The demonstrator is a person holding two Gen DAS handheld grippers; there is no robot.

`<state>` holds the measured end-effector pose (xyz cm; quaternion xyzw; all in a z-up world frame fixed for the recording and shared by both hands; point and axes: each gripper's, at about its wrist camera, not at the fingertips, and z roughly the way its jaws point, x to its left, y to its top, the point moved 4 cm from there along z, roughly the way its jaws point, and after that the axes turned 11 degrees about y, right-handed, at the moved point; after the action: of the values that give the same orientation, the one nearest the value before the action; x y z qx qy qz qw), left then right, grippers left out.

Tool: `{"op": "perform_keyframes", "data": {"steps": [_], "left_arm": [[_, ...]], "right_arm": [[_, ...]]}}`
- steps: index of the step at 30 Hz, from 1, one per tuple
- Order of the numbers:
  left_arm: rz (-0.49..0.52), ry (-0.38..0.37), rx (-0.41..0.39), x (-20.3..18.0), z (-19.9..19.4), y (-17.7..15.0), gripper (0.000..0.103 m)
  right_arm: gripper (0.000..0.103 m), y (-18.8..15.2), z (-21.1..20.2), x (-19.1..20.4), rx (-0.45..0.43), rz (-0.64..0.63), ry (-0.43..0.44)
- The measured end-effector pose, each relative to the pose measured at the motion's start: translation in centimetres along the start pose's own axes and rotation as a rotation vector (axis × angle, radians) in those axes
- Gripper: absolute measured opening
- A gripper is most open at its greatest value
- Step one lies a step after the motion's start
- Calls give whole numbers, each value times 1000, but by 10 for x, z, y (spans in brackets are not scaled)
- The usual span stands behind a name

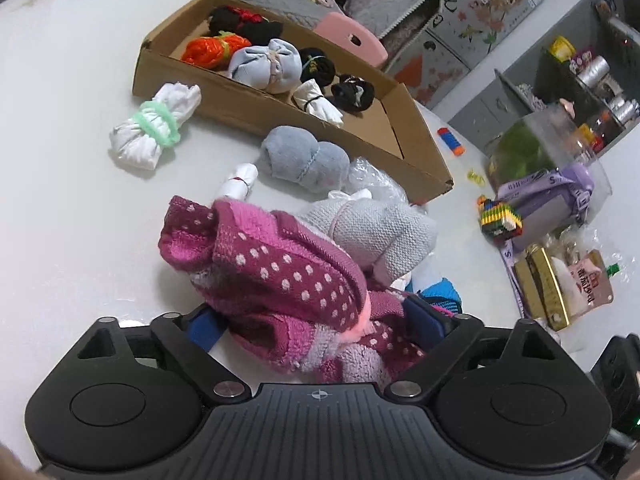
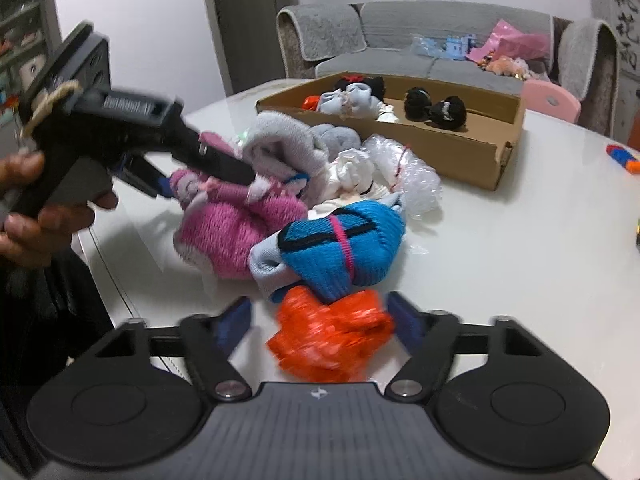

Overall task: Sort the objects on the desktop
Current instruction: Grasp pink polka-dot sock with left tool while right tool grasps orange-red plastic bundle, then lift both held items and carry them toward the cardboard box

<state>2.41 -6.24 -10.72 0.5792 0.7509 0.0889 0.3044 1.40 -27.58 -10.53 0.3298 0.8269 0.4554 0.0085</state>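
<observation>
A pink dotted sock bundle (image 1: 280,276) lies on the white table (image 1: 72,200) at the near end of a heap of bundles. My left gripper (image 1: 314,322) is shut on it, a blue pad against each side. From the right wrist view the left gripper (image 2: 204,184) straddles that pink bundle (image 2: 236,228). A blurred orange plastic bundle (image 2: 332,336) sits between my right gripper's (image 2: 320,320) open fingers, touching the right pad, with a gap at the left. A blue sock bundle (image 2: 344,244) lies just beyond. The cardboard box (image 1: 280,108) behind holds several bundles.
Loose on the table lie a white bundle with a green band (image 1: 156,128), a grey-blue bundle (image 1: 304,160), a grey knit bundle (image 1: 380,232) and bubble wrap (image 2: 404,176). Toys, packets (image 1: 560,288) and a clear container (image 1: 532,148) crowd the right. A person's hand (image 2: 24,220) holds the left gripper.
</observation>
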Motion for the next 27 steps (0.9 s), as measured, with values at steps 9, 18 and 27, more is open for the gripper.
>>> {"op": "perform_keyframes", "data": {"steps": [9,18,27], "left_arm": [[59,8,-54,-4,-21,-3,67],[76,53,-139,18,-63,3,66],[128,165,-297,41,-122,51,66]], "right_arm": [[47,1,-4,-5,-7,-2,-27],[46,7,-26,-23,-109,94,8],[46,31,-70,-55,-263,204,-14]]}}
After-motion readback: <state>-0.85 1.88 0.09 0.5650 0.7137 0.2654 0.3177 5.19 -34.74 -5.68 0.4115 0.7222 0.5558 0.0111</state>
